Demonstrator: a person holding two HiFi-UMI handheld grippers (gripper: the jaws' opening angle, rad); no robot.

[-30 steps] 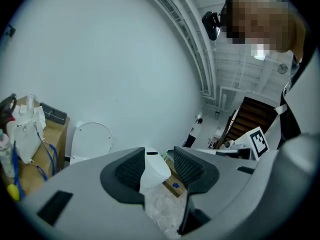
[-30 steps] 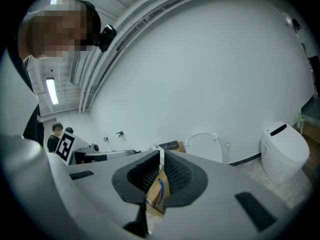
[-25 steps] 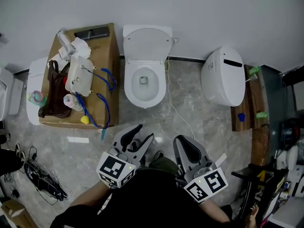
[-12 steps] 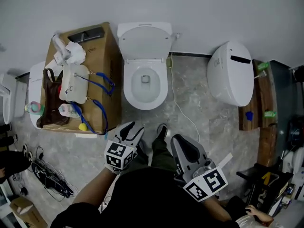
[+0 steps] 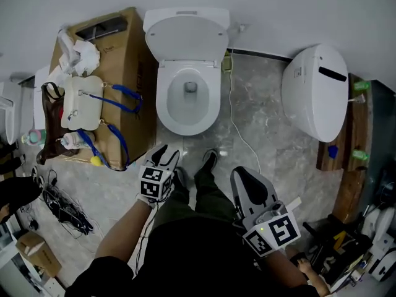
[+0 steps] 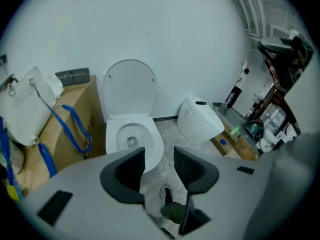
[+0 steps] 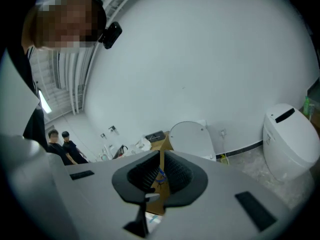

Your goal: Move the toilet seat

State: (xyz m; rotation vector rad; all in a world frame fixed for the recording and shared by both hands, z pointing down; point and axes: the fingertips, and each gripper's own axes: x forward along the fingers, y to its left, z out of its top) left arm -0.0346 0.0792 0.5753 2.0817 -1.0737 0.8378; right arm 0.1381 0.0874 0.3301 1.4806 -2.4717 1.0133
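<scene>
A white toilet stands against the wall, its bowl (image 5: 187, 98) open and its lid (image 5: 185, 34) upright. I cannot tell whether the seat ring is up with the lid. My left gripper (image 5: 163, 156) hangs low in front of the bowl, pointing down toward it, open and empty. In the left gripper view the bowl (image 6: 131, 138) and lid (image 6: 129, 88) lie just beyond the open left gripper (image 6: 159, 158). My right gripper (image 5: 245, 179) is further back on the right, shut on nothing. The right gripper view shows that gripper (image 7: 161, 173) closed, with the lid (image 7: 190, 139) beyond it.
A cardboard box (image 5: 127, 48) left of the toilet carries a white bag (image 5: 77, 103) with blue straps. A second white toilet (image 5: 315, 91) stands at the right, beside a wooden shelf (image 5: 360, 135). A cable (image 5: 238, 129) runs across the floor. My shoe (image 5: 209, 161) is near the bowl.
The view has drawn nearer to the toilet. My left gripper has dropped and tipped downward in front of the bowl. The right gripper has shifted slightly and stays shut.
</scene>
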